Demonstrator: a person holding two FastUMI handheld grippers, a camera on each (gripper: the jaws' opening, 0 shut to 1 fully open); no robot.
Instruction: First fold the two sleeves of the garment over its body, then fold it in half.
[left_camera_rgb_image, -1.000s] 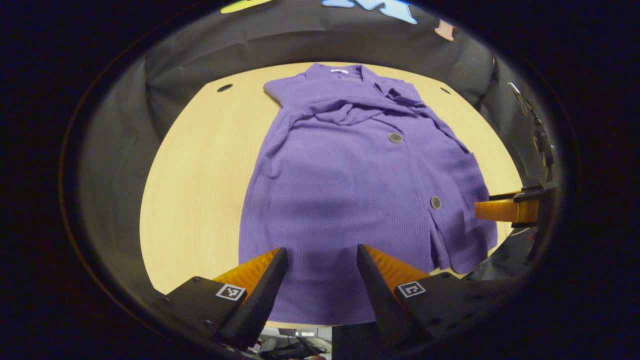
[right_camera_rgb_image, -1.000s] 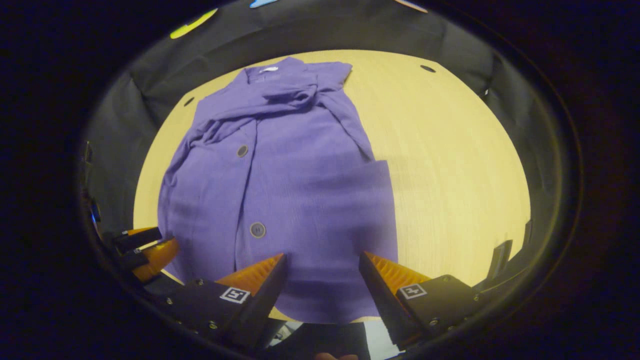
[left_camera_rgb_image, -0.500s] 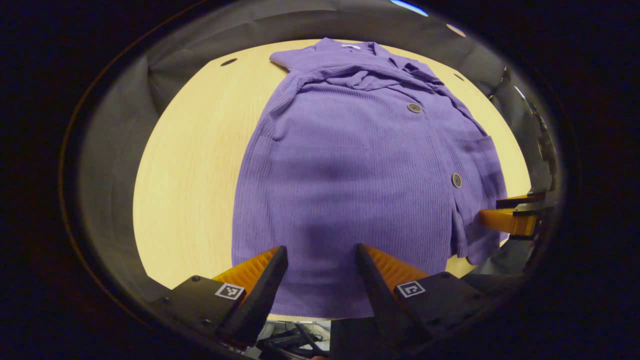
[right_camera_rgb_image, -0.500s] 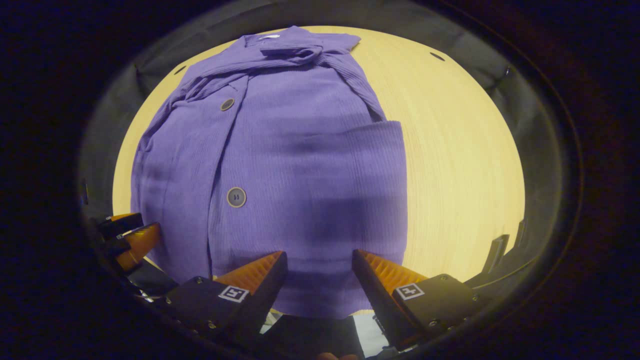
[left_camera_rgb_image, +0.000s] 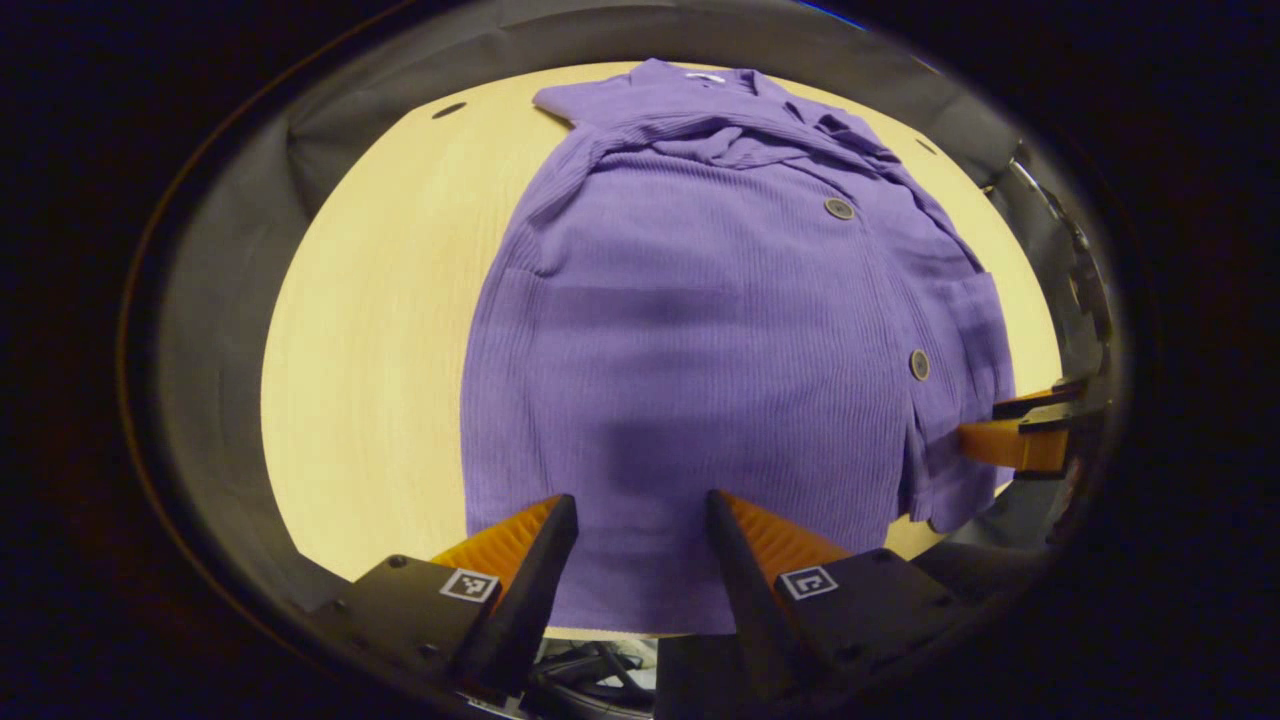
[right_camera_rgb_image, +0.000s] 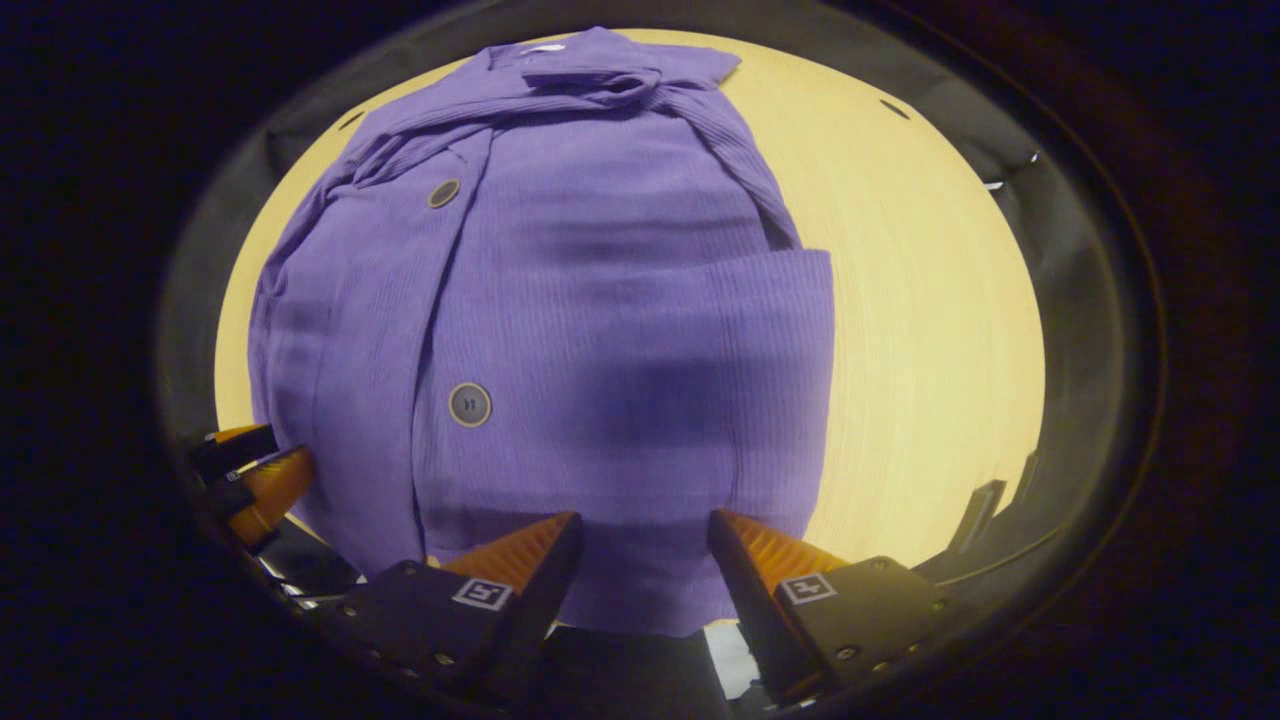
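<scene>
1. Left gripper view: a purple cardigan (left_camera_rgb_image: 720, 340) lies flat on a pale wooden tabletop (left_camera_rgb_image: 370, 330), collar at the far end and hem at the near edge. Both sleeves (left_camera_rgb_image: 720, 140) are already folded across the chest below the collar. Two buttons (left_camera_rgb_image: 839, 208) sit along the front placket.
2. The left tongs (left_camera_rgb_image: 640, 525) hang just above the hem, fingers spread apart, with nothing between them but the cloth underneath; whether they touch the fabric I cannot tell.
3. At the right edge of this view, the right tongs (left_camera_rgb_image: 1015, 430) reach in beside the hem's corner. Dark cloth walls close in around the tabletop, and two small dark holes mark its far corners.
4. Right gripper view: the cardigan (right_camera_rgb_image: 600, 330) covers the left and middle of the tabletop (right_camera_rgb_image: 930, 330), with bare wood to the right. A patch pocket (right_camera_rgb_image: 760, 380) lies near that edge.
5. The right tongs (right_camera_rgb_image: 640, 535) are held wide apart over the hem, gripping nothing.
6. The left tongs (right_camera_rgb_image: 250, 480) show at the lower left, beside the hem's other corner.
</scene>
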